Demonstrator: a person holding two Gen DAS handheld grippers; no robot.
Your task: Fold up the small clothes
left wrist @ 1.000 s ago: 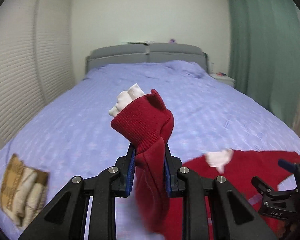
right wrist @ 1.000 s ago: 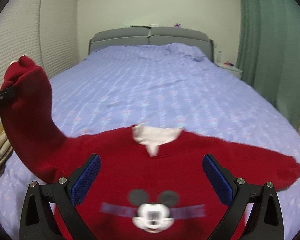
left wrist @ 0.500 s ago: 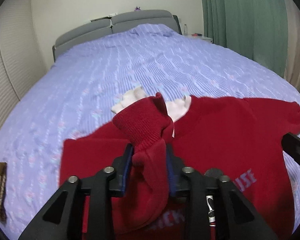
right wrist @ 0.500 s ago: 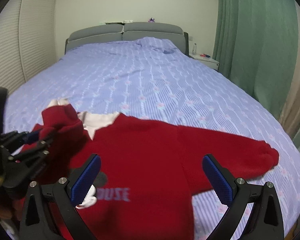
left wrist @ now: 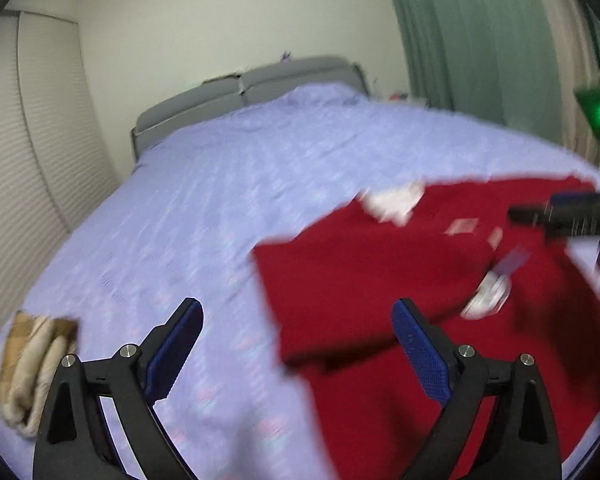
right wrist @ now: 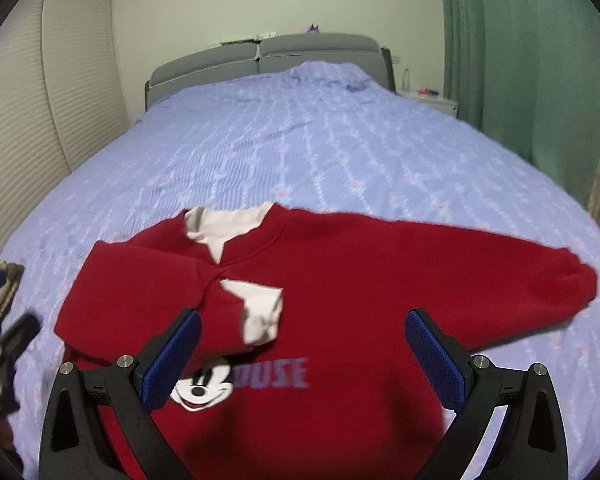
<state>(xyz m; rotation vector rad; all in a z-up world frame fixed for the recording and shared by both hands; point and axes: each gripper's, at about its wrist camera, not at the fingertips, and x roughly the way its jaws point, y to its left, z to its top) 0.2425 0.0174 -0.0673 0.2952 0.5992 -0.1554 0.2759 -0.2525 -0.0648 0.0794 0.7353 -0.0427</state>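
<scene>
- Sweatshirt (right wrist: 340, 320), red with a cartoon mouse print and a white collar, lies face up on the near end of the bed (right wrist: 320, 140); one sleeve is folded across the chest with its white cuff just above the print, the other sleeve (right wrist: 520, 280) reaches out flat to the side.
- We judge it soft, thick and light: it will drape and slump, not slide, so we would pinch it at a firm edge, and the ribbed cuff of the outstretched sleeve looks the best hold for the matching fold.
- We count one sweatshirt, two sleeves, and one folded tan-and-cream cloth (left wrist: 32, 368) lying apart near the bed's edge.
- Left claw (left wrist: 296, 344) is opening, its blue pads wide apart with nothing between them, over the bedspread just beside the sweatshirt's folded edge.
- Right claw (right wrist: 302, 354) stands spread wide above the chest, clamped on nothing.
- Grey headboard (right wrist: 260, 56), green curtain (right wrist: 520, 60) and pale slatted doors (right wrist: 40, 100) ring the bed.
</scene>
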